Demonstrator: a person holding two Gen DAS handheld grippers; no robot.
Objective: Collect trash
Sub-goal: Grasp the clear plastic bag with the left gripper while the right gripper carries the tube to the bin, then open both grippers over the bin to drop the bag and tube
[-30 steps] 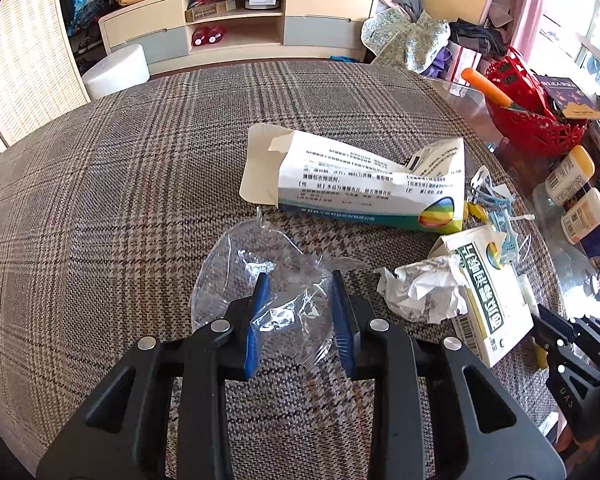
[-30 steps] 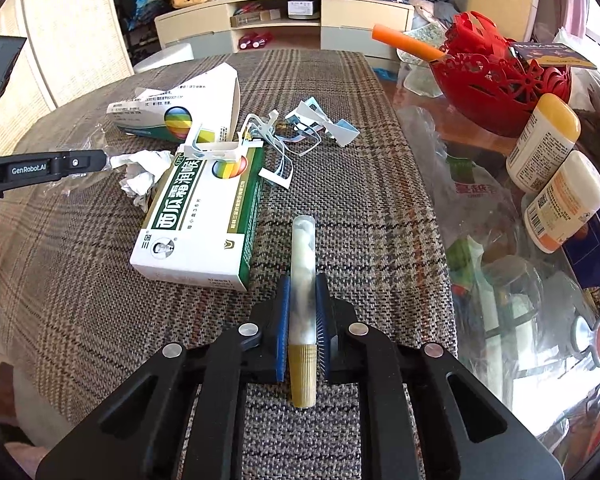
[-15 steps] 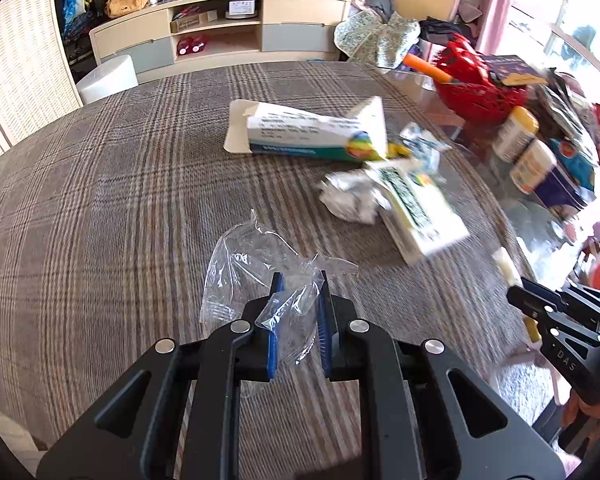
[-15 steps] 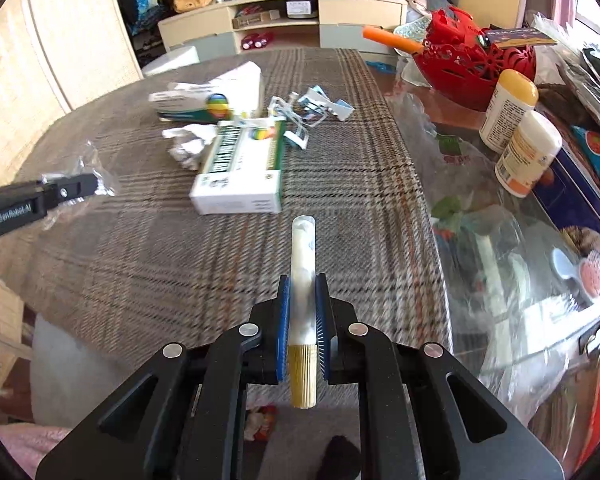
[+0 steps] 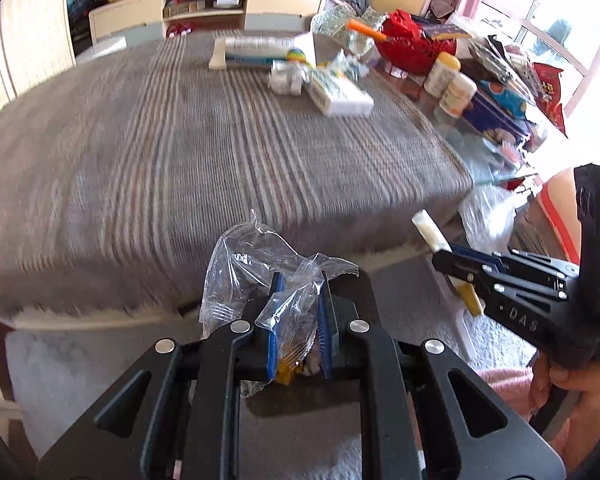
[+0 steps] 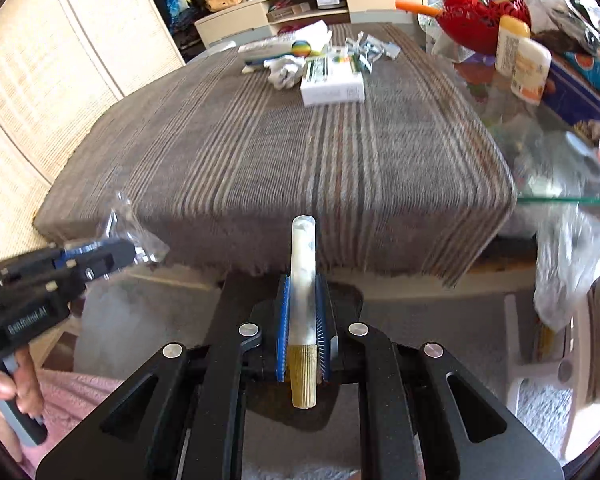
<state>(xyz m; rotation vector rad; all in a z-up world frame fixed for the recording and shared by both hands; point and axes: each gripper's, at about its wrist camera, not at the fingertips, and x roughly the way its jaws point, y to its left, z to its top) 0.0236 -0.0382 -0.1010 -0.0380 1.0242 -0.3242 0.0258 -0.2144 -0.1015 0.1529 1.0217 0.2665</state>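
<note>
Left gripper: black two-finger tool with blue pads; housing lettered "GenRobot.AI", legible in the right wrist view. Jaws nearly closed, pinching a crumpled clear plastic wrapper; the wrapper billows up and to the left of the pads, and a fold of it runs down between them. Position: past the near edge of the table, above pale floor.

Plaid tablecloth: grey-brown, motion-blurred, covering the table.

Far end of cloth, remaining items: long white carton with a rainbow disc, print unreadable; crumpled white paper just beside it; white-and-green box, green lettering and a barcode, too blurred to read.

Right gripper: same pattern, body marked "DAS" as seen from the left wrist view. Jaws nearly closed on a slim translucent tube with a ribbed gold cap; tube lies along the fingers, its rounded tip projecting beyond the pads, cap toward the camera. Position: off the table edge.

Right margin: red openwork basket; two yellow-capped white bottles, labels illegible.
</note>
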